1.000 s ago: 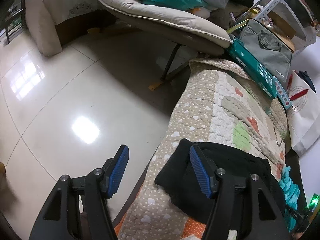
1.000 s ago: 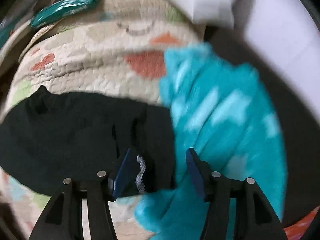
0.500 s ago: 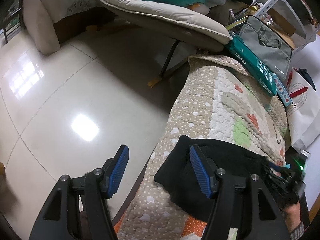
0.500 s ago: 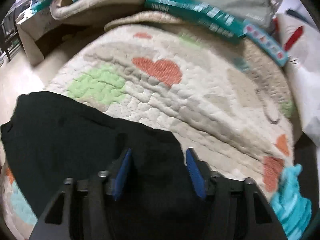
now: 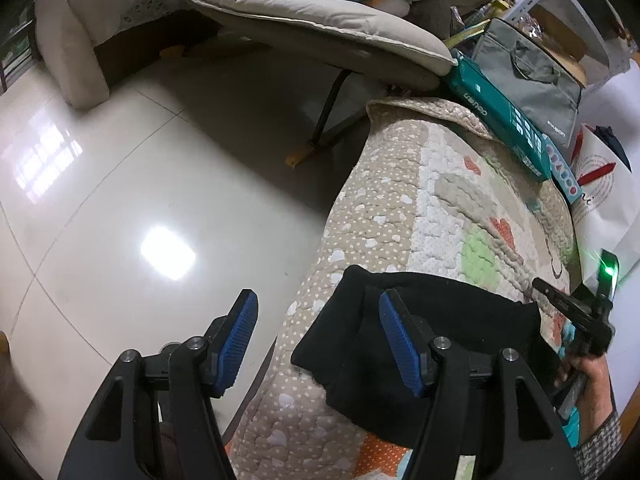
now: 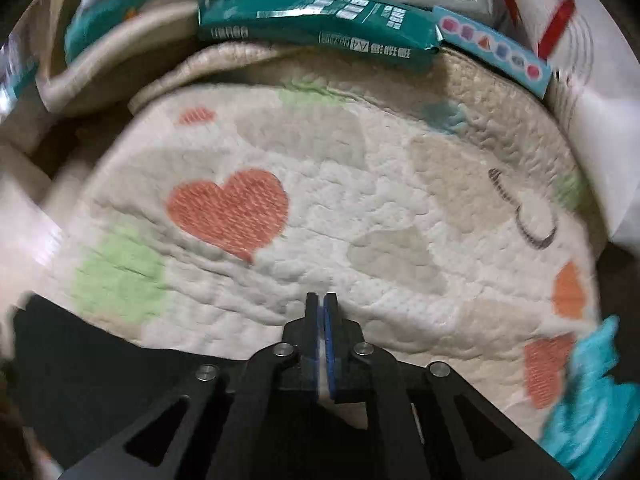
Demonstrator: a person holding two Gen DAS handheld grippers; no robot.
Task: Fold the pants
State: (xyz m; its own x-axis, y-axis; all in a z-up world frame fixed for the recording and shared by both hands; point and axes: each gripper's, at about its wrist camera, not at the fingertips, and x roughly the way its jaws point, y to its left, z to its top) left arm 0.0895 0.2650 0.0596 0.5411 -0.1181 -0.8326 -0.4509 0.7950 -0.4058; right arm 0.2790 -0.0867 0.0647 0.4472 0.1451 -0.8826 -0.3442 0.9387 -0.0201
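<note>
The tiled floor (image 5: 120, 200) lies open on the far left, giving an arm plenty of room to swing on that side. Next comes the left claw (image 5: 316, 300), its jaws standing well apart and holding nothing; one finger hangs out over the floor and the other over the left end of the pants (image 5: 440, 320). The pants are a dark, soft bundle lying across the near part of the quilt (image 5: 400, 208), with their left end reaching the quilt's left edge, where the cover rolls over and drops toward the floor. They look light and limp, so they will likely sag and bunch wherever they are lifted, and a loose end near that edge could slide off. A hem or waistband corner pinched at each end would keep the cloth flat for a fold, though the dark fabric hides which end is which. Beyond the pants the middle and far part of the quilt are bare, good room to spread and fold. Over that bare stretch, past the pants' far edge, is the right claw (image 6: 321, 300): its jaws are only a sliver apart and opening, with nothing between them as far as the blur allows. A teal cloth (image 6: 592, 400) crowds the near right corner, and boxes (image 6: 312, 28) line the far edge.
</note>
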